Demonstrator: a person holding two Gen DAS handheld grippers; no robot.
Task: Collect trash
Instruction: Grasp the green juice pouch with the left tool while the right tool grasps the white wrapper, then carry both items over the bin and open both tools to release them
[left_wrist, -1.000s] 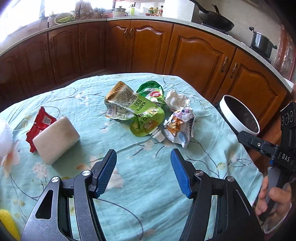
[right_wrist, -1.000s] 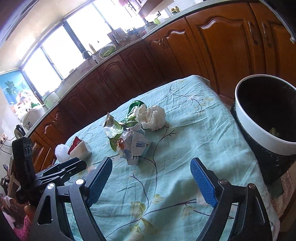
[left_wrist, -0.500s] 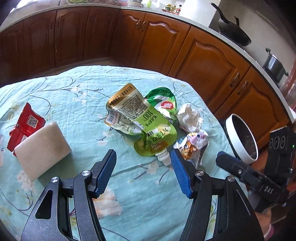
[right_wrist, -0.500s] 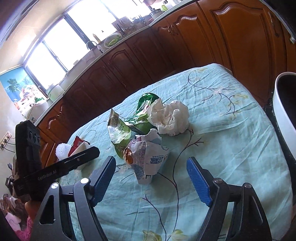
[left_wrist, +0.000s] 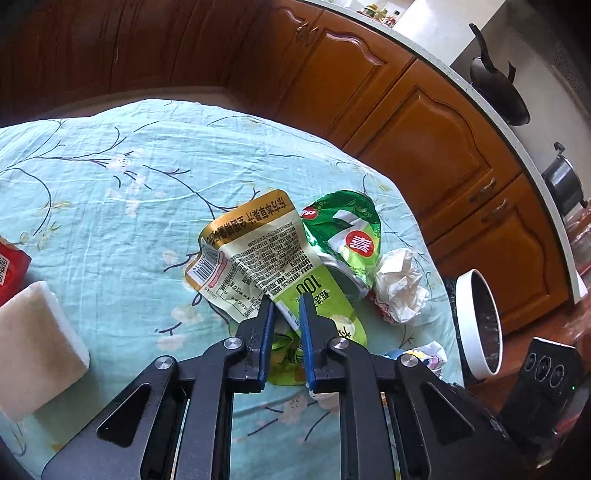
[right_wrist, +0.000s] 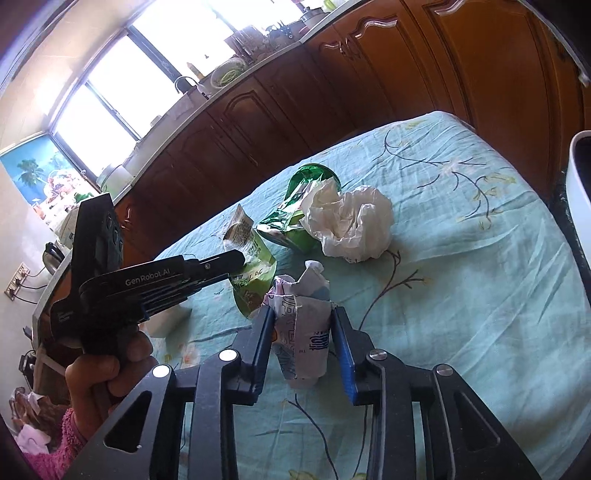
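A pile of trash lies on the teal tablecloth (left_wrist: 110, 192). My left gripper (left_wrist: 286, 306) is shut on the green and gold spout pouch (left_wrist: 266, 254); it also shows in the right wrist view (right_wrist: 255, 273), with the left gripper (right_wrist: 236, 258) on it. My right gripper (right_wrist: 301, 317) is shut on the crumpled white carton wrapper (right_wrist: 306, 332). A green snack bag (left_wrist: 347, 229) and a crumpled white tissue (left_wrist: 400, 288) lie just beyond. The bin (left_wrist: 480, 325), white-rimmed and dark inside, stands at the table's right edge.
A white sponge block (left_wrist: 33, 350) and a red packet (left_wrist: 9, 269) lie at the left. Wooden cabinets (left_wrist: 424, 122) curve around behind the table. The bin's rim (right_wrist: 580, 173) is at the far right in the right wrist view.
Both grippers moved forward onto the trash and shut: the left on the spout pouch, the right on the carton wrapper.
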